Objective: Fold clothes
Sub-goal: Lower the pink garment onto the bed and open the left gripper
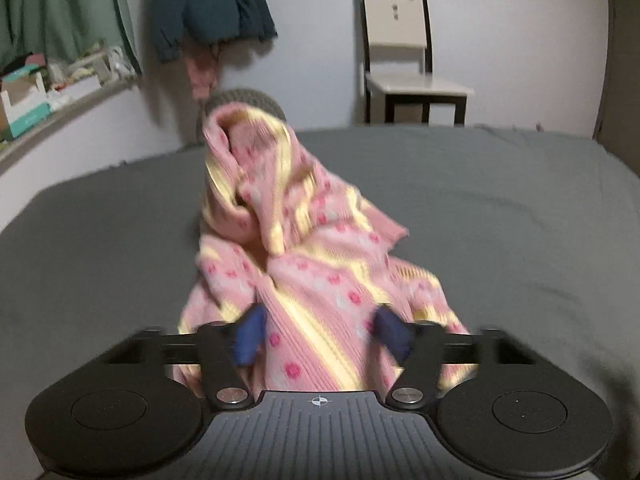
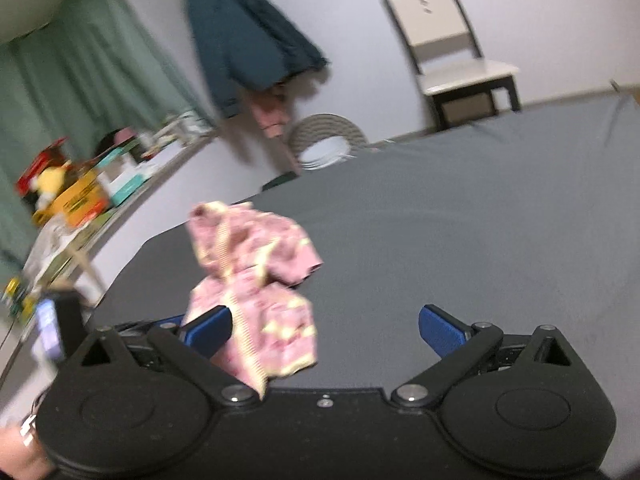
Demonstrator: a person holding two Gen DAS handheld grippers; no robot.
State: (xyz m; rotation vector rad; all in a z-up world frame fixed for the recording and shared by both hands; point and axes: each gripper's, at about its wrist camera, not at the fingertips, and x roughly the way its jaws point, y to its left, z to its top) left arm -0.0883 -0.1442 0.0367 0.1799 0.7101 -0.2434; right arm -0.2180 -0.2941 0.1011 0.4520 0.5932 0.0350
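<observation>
A pink knit garment (image 1: 304,248) with yellow stripes and pink dots lies bunched in a tall heap on the grey bed sheet (image 1: 500,208). My left gripper (image 1: 322,334) is right over its near end. Its blue pads stand about half apart, blurred, with cloth filling the gap and spreading past both fingers. In the right wrist view the garment (image 2: 256,248) sits near the bed's left edge, and its near end overlaps the left finger (image 2: 208,330). My right gripper (image 2: 324,330) is wide open over bare sheet (image 2: 460,220) and holds nothing.
A chair (image 1: 404,60) stands against the wall beyond the bed. A dark teal jacket (image 2: 248,36) hangs on the wall above a round woven object (image 2: 328,140). A cluttered ledge with boxes (image 2: 76,196) runs along the left. A hand (image 2: 16,456) shows at the bottom left.
</observation>
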